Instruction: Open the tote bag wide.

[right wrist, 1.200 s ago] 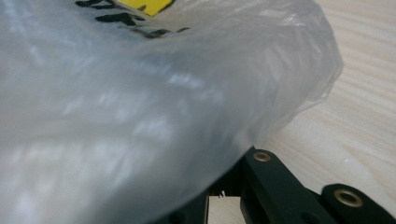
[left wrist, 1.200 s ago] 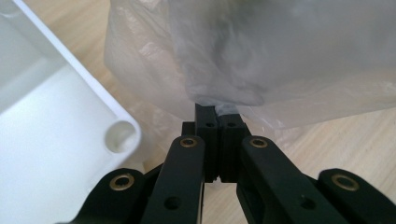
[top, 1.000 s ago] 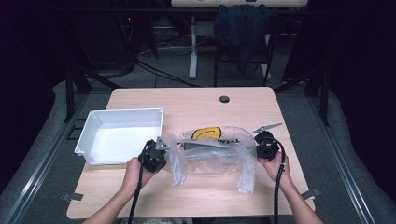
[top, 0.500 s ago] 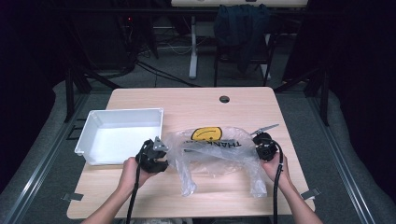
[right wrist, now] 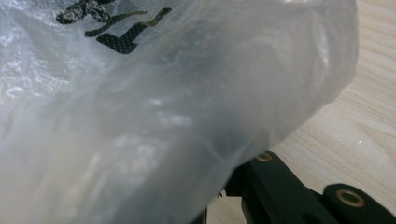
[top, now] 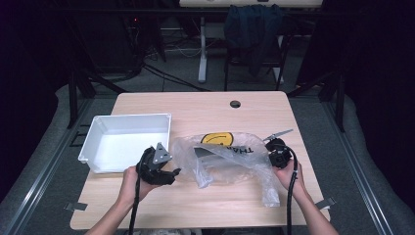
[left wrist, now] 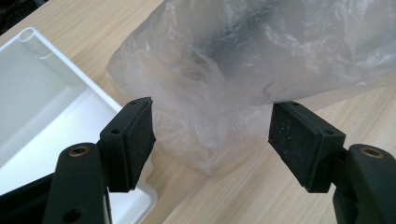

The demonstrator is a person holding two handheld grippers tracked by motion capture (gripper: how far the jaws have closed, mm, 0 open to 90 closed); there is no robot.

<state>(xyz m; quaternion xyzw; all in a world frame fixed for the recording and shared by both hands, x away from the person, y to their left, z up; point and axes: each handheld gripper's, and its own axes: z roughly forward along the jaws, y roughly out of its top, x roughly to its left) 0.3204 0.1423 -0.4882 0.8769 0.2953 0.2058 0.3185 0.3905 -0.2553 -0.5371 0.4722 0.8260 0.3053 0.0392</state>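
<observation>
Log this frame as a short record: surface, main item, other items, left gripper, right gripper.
surface: light wooden table
main item: clear crumpled plastic bag with a yellow smiley print, lying on the table, something dark inside
other items: white rectangular plastic tray, left of the bag
left gripper: jaws open, bag edge between them, not touching
right gripper: at the bag's right end, its jaws covered by plastic

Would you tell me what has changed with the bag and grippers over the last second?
The left gripper has let go of the plastic bag and now stands open just short of it. The right gripper stays at the bag's far end. The white tray has not moved.
</observation>
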